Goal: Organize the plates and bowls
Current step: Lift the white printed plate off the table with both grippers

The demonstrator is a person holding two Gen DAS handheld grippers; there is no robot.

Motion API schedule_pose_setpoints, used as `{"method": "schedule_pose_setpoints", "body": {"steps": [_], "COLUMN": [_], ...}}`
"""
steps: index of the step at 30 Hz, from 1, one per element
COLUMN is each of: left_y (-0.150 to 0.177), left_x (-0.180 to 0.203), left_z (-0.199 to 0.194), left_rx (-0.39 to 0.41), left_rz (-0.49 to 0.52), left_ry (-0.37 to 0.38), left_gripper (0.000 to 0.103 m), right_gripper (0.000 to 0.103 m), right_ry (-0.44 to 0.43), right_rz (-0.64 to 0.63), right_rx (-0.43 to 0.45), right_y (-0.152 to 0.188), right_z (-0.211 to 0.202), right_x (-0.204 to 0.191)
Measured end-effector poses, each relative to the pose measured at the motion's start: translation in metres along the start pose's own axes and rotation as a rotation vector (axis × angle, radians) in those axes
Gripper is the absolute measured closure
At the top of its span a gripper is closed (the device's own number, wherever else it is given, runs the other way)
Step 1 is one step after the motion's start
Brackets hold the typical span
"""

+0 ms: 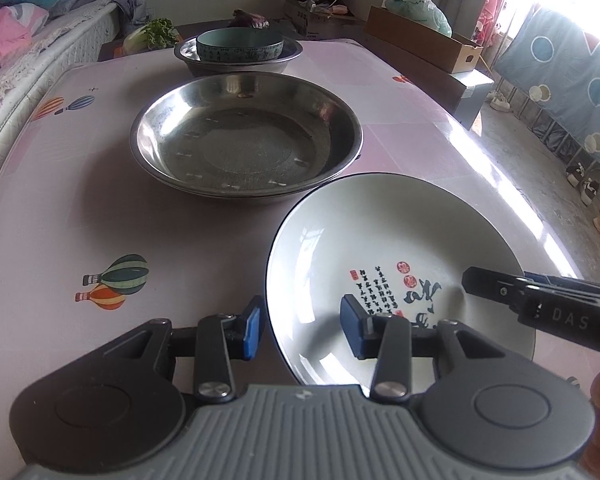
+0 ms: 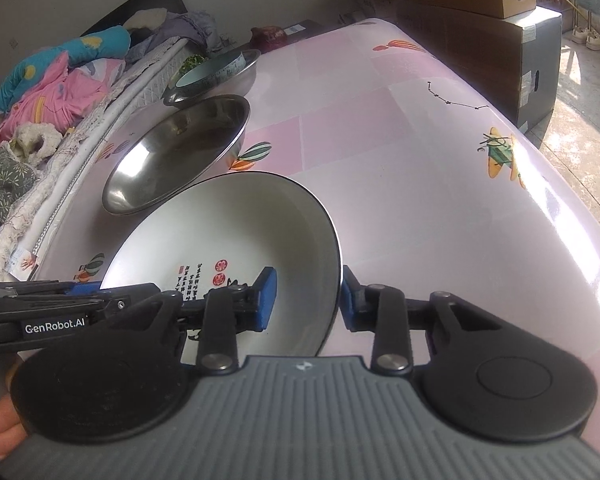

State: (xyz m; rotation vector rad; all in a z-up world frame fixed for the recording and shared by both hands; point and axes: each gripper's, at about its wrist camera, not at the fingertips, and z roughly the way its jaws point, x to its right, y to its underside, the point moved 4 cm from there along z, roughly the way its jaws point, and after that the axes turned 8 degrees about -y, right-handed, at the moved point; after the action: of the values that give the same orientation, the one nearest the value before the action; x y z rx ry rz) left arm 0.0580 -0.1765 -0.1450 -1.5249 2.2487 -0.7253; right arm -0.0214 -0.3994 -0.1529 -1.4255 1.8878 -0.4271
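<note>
A white deep plate (image 1: 380,240) (image 2: 228,232) with a dark rim and red and black writing lies on the pink table (image 1: 100,200), close to me. My left gripper (image 1: 302,332) straddles its left rim, one blue pad outside and one inside, with white plate showing between them; it is open. My right gripper (image 2: 308,300) straddles the right rim the same way and is open. Just behind the plate is a wide steel basin (image 1: 160,136) (image 2: 172,152), empty. Farther back a teal bowl (image 1: 240,46) (image 2: 216,72) sits inside a second steel basin (image 1: 188,56).
A bed with heaped bedding (image 1: 16,40) runs along the table's left side. Leafy greens (image 1: 156,34) lie behind the far basin. A cardboard box (image 1: 420,44) stands at the back right. The table's right edge drops to a floor with shoes (image 1: 588,188).
</note>
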Motion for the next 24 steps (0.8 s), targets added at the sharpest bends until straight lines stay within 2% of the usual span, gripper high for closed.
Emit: {"method": "schedule_pose_setpoints", "body": {"steps": [8,24], "left_y": [0.0013,0.0047], "left_x": [0.0061,0.0071], "left_z": [-0.0042,-0.0079], "left_rx": [0.000,-0.026], "left_rz": [0.029,0.011], "left_ry": [-0.035,-0.028], "left_gripper": [0.063,0.064], "right_gripper": [0.078,0.079], "right_ry": [0.026,0.011], "right_rz": [-0.024,0.005], "right_rx": [0.004,0.006], "right_y": [0.0014,0.0015], "right_z": [-0.0014,-0.0018], "right_x": [-0.0005,0.0020]}}
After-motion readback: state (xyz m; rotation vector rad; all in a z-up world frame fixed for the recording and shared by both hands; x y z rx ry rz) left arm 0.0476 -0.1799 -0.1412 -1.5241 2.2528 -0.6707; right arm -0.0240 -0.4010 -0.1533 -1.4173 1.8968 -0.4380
